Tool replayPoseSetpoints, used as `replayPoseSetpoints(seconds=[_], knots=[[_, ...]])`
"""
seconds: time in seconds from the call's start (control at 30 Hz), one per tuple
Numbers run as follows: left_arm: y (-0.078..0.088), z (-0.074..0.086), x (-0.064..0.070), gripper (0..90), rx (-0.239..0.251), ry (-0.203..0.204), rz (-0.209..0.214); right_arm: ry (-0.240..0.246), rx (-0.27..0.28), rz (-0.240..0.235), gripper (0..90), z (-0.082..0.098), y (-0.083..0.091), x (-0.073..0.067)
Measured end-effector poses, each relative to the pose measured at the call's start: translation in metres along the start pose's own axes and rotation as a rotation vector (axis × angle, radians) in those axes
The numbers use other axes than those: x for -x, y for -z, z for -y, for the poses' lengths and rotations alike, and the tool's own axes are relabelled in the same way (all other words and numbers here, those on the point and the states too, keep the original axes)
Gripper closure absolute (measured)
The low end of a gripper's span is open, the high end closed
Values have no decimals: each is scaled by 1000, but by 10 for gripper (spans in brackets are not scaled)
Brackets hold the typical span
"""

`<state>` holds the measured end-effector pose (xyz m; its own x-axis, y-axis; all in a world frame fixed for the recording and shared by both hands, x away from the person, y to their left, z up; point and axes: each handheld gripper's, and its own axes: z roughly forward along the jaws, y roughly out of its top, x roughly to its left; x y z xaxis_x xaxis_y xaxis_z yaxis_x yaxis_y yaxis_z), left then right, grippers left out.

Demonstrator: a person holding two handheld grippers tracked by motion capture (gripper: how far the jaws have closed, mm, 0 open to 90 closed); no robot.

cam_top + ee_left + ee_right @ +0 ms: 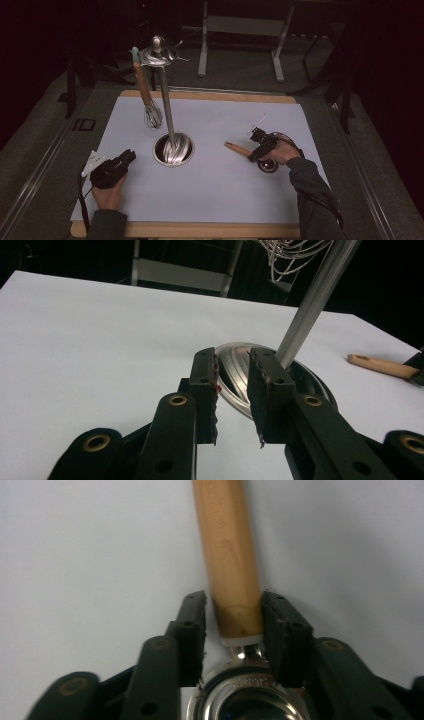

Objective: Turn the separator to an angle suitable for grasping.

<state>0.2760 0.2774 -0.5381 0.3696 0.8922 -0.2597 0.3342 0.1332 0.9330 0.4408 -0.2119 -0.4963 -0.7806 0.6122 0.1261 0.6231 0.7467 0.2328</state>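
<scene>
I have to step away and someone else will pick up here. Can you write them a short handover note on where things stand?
Left hand-held gripper: open, holding nothing, resting near the round base of the metal stand.
Right hand-held gripper: jaws either side of the wooden handle of a small metal ladle lying on the white board; a small gap on one side, so it looks not yet clamped.
Done: a whisk already hangs from the stand's top ring.
Left: probably close on the ladle, lift it and hang it on the stand as well.
</scene>
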Motion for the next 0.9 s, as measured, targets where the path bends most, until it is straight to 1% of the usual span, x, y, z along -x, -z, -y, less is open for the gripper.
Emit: replayPoseSetpoints(seconds=[0.03, 0.07, 0.23, 0.3, 0.4, 0.47, 0.53, 0.6, 0.67, 0.8, 0.9], knots=[[0, 0, 0, 738, 0, 0, 0, 1, -3, -18, 649, 0, 0, 0], [0, 0, 0, 738, 0, 3, 0, 5, -3, -24, 652, 0, 1, -1], [0, 0, 0, 738, 3, 5, -2, 6, -20, -38, 675, 0, 1, -4], [0, 0, 0, 734, 5, 7, -5, 8, -33, -29, 680, -1, 1, -6], [1, 0, 0, 731, 7, 7, -6, 37, -54, -35, 701, -3, 1, -11], [1, 0, -1, 729, 8, 8, -6, 47, -63, -31, 704, -5, 2, -14], [1, 0, 0, 729, 9, 8, -8, 40, -70, -32, 703, -7, 0, -15], [1, 0, -1, 729, 9, 6, -9, 38, -87, -31, 697, -8, -2, -15], [1, 0, 0, 729, 11, 10, -9, 26, -102, -34, 692, -10, -4, -15], [1, 0, -1, 729, 12, 11, -8, 14, -112, -44, 682, -12, -5, -14], [1, 0, -1, 729, 15, 15, -8, 19, -112, -47, 676, -12, -4, -13]])
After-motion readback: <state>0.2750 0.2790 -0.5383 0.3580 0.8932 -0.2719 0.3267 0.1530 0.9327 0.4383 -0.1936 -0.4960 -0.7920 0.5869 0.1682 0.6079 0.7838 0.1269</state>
